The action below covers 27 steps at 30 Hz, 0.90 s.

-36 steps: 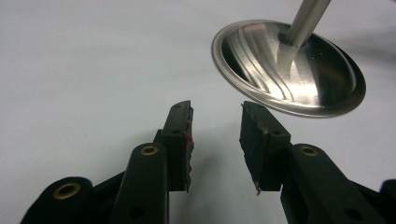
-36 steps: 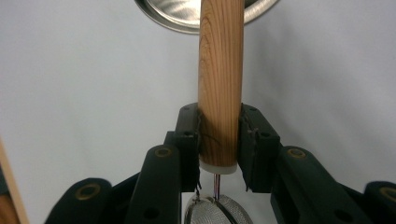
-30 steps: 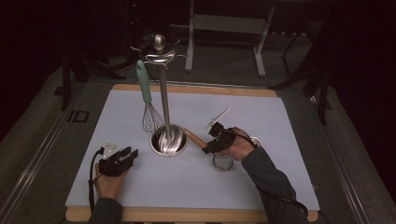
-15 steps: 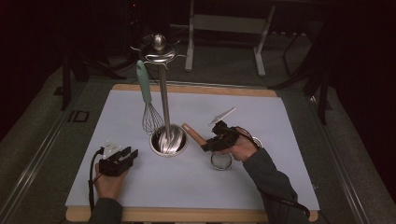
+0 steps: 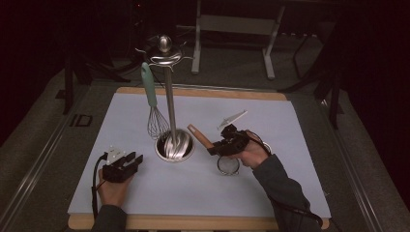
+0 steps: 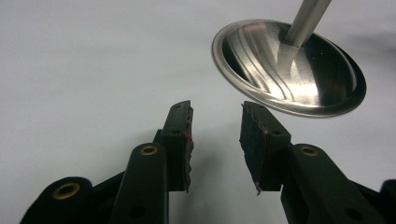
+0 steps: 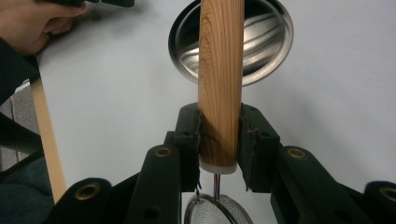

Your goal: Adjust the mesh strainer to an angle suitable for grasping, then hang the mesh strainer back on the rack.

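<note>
A small mesh strainer (image 5: 228, 166) with a wooden handle (image 5: 199, 136) is tilted over the white mat, and my right gripper (image 5: 213, 148) is shut on that handle. In the right gripper view both pads of the right gripper (image 7: 219, 122) press the wooden handle (image 7: 219, 70), with the strainer's mesh (image 7: 218, 212) below them. The handle points toward the utensil stand's round steel base (image 5: 175, 145). A teal-handled whisk (image 5: 153, 108) hangs from the stand. My left gripper (image 5: 134, 159) rests open at the front left; its view shows the left gripper (image 6: 215, 122) with nothing between the jaws.
The stand's pole (image 5: 169, 96) rises to a hooked top (image 5: 165, 50). The steel base (image 6: 289, 70) lies just ahead and right of the left jaws. The white mat (image 5: 290, 125) covers a wooden table (image 5: 193, 223). Metal frame legs (image 5: 232, 24) stand behind it.
My right gripper has risen a little with the strainer, and the handle's free end now points higher toward the stand. The left gripper has stayed put.
</note>
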{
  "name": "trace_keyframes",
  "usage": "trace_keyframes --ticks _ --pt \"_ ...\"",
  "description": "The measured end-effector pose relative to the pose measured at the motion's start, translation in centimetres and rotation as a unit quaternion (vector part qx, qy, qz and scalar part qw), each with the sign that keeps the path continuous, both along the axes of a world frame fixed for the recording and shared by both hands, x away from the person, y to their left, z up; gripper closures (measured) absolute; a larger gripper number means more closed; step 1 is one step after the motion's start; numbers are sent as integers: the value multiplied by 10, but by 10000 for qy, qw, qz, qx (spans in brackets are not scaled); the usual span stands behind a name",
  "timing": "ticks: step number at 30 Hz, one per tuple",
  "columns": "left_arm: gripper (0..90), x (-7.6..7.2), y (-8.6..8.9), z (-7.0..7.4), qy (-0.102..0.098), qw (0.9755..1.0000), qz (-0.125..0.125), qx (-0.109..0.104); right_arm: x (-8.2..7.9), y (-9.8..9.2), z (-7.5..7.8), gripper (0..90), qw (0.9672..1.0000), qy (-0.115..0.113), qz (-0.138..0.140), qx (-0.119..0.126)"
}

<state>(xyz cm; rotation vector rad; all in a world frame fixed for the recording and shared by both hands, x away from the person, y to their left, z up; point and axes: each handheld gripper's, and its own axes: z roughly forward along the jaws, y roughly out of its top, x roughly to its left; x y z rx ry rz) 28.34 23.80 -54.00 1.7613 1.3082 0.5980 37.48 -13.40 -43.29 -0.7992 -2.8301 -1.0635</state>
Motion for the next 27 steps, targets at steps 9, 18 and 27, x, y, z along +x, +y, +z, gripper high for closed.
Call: trace_keyframes --ticks 9,18,27 --pt "640 0 0 0 8 10000 2 -4 -3 -5 6 714 9996 -140 -51 235" --pt "640 0 0 0 -4 10000 -3 -1 -8 -8 15 715 9986 -330 -79 411" --pt "640 0 0 0 -9 10000 0 2 -15 -11 26 714 9961 -526 -115 698"
